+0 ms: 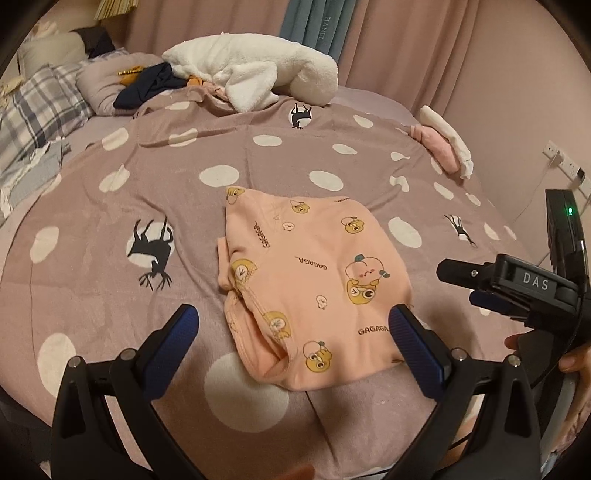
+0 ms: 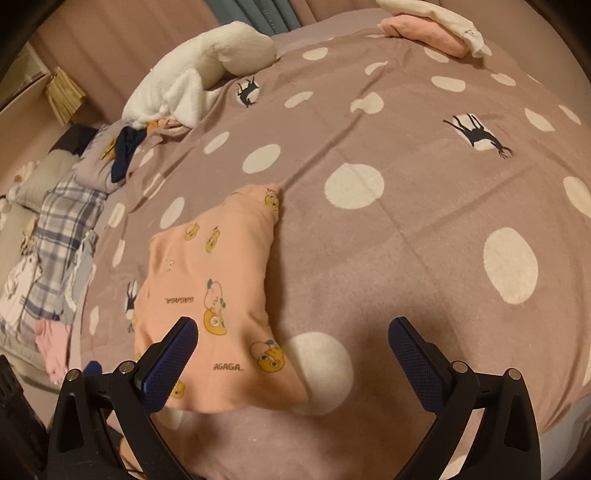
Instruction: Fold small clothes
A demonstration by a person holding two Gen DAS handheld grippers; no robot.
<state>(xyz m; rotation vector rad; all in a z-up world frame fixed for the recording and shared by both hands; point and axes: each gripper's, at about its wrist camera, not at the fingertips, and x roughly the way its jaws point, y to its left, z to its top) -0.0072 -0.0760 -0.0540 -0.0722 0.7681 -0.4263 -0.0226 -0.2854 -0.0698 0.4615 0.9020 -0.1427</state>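
Both grippers wide open and empty: left gripper [image 1: 293, 325] hovers over the near edge of the folded pink garment [image 1: 306, 273] lying flat on the spotted blanket [image 1: 110, 206], right gripper [image 2: 293, 338] just beside its right edge (garment untouched by either).

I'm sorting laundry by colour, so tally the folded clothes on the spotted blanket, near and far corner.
Peach cartoon-print folded cotton garment: 1
Pink folded cloth piece: 1
White folded cloth piece: 1
Total: 3
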